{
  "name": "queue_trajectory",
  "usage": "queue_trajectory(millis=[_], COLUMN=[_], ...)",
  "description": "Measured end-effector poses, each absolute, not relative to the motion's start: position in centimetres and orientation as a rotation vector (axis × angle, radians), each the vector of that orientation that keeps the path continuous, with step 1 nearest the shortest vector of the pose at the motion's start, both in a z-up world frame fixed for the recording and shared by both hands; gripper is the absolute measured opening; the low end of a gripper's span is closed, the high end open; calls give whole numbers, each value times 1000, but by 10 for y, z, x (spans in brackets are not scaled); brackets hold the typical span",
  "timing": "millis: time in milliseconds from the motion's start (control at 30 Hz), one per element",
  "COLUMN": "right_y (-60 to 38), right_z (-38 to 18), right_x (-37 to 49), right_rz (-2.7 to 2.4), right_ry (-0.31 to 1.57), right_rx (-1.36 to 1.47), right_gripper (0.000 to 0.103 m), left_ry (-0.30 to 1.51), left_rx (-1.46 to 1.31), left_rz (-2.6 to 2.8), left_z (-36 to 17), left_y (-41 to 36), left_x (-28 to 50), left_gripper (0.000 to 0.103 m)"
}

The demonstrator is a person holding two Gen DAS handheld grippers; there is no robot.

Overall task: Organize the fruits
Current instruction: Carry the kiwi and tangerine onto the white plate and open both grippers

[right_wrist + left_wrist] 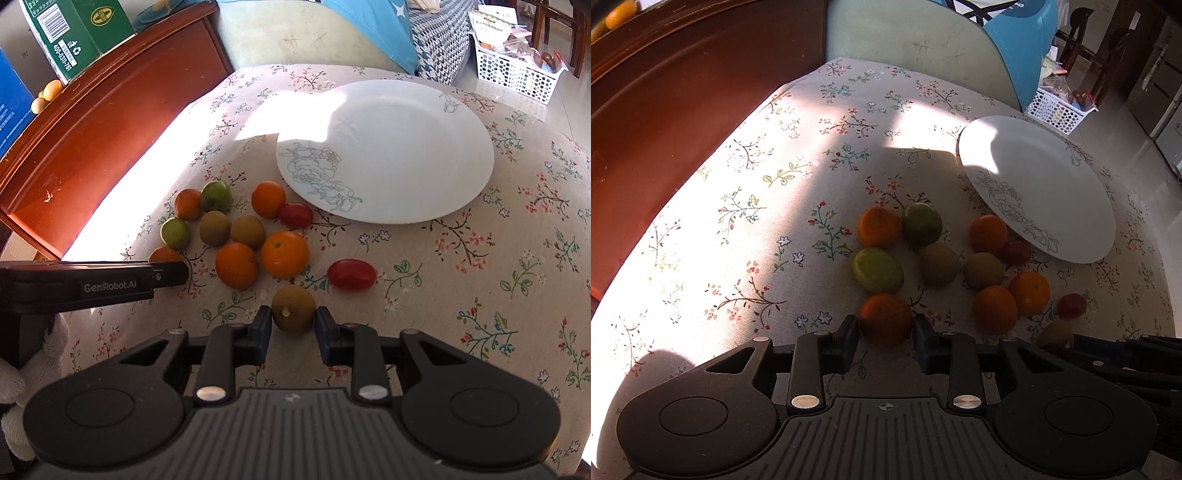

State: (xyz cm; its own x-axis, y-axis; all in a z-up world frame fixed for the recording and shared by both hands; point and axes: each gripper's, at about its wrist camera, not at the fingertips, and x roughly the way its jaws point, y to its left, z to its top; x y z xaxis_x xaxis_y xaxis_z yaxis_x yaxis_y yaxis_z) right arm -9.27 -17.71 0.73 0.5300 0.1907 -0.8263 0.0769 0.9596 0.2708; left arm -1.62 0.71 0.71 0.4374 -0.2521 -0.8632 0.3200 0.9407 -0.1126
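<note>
Flowery cloth (480,258) covers the whole table top, and sun falls across its far left side. On my left the cloth ends at a red-brown wooden cabinet (92,140), and at the back it ends at a pale green cushion (295,33). I see lots of bare cloth on the right side and in front of the big white plate (388,147), which has no fruit on it. Most of the fruit sits in a bunch just left of the plate: oranges, green ones, brown kiwis and a red tomato (295,215) touching the plate's near edge. Another red tomato (351,274) lies by itself, a little apart. My left gripper (885,328) is clamped on an orange (885,319) at the near end of the bunch. My right gripper (293,325) is clamped on a kiwi (293,308), near the bunch, with open cloth to its right.
</note>
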Motion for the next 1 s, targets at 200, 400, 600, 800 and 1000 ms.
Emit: queue_trajectory(millis=[200,400,600,800,1000], right_y=[-175,-176,-189,-205,-219], right_z=[8,20,37,47,45], right_x=[-94,-96,-92,-79,-63], right_rz=[80,112,90,60,30], right_ry=[1015,982,945,915,918], right_rx=[283,300,301,283,266], right_gripper=[26,25,25,25,25], left_ry=[1039,1008,978,968,965], left_rx=[100,91,120,142,170], left_rz=[-350,-376,-436,-489,-547], left_z=[8,22,39,51,52], left_y=[2,2,-12,-33,-53], left_x=[-20,-26,-30,-16,3], left_gripper=[28,28,28,28,28])
